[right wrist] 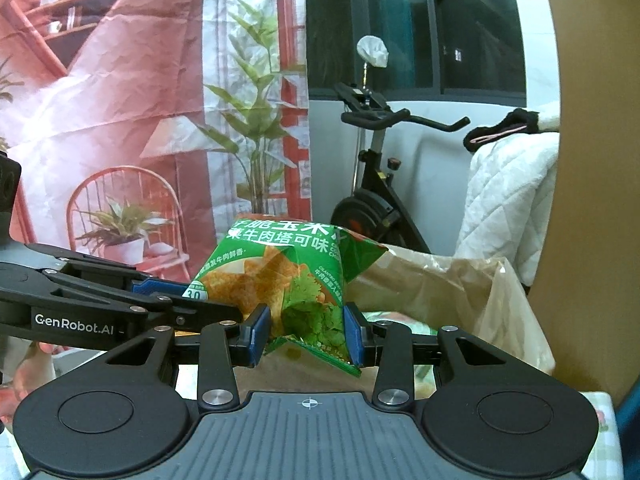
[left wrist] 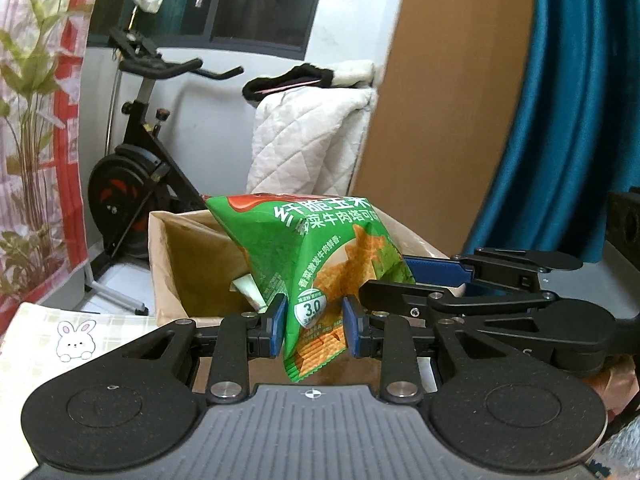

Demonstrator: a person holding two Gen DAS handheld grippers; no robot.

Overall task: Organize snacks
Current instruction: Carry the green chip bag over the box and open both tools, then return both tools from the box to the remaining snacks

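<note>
Two tools pinch one green snack bag (left wrist: pixel 320 256) before an exercise bike (left wrist: pixel 136 184).

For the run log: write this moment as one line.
left claw: shut on green chip bag | right claw: shut on same bag | bag: lifted before paper bag

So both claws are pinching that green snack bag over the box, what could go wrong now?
1. Both grippers, left and right, pinch only the lower corners of the bag; the slick film might slip free.
2. Pulling the hands apart could tear it.
3. It hangs near the edge of the box, so a drop may land outside.
</note>
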